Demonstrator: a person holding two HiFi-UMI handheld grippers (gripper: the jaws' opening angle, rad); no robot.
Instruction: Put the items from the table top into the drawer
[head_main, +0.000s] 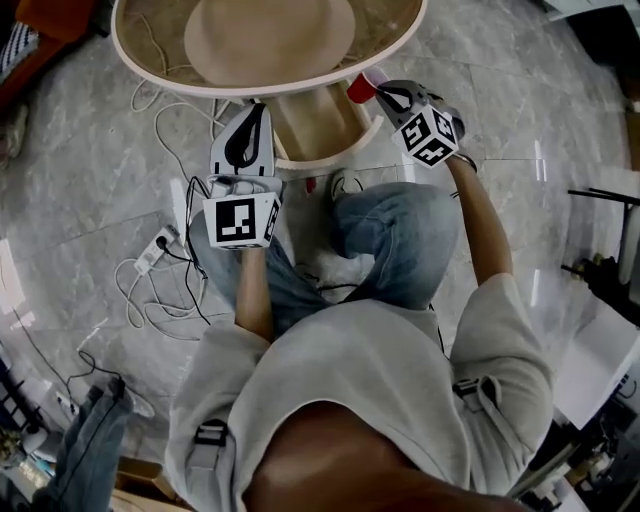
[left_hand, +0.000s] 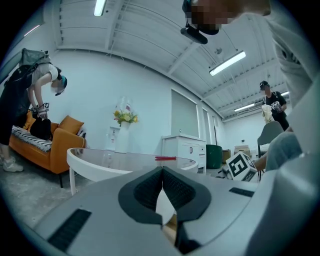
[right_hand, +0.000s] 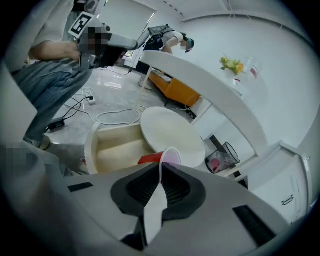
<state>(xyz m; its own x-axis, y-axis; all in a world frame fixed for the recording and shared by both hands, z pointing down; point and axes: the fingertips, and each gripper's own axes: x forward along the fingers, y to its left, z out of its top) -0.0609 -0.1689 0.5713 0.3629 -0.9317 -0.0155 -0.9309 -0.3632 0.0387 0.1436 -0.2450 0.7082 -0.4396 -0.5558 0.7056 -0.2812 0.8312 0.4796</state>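
Right gripper (right_hand: 161, 169), upper centre-right in the head view, has its jaws pinched nearly together on the rim of the red cup (right_hand: 159, 158). The cup hangs tilted at the right edge of the open drawer (right_hand: 117, 150) under the round table (head_main: 130, 55). Left gripper (left_hand: 162, 175), jaws together and empty, sits left of the drawer.

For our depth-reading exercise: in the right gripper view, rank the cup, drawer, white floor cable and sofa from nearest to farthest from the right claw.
1. Cup, pinched in the claw.
2. Drawer, open, lower left.
3. Cable, on floor beyond.
4. Sofa, far back.
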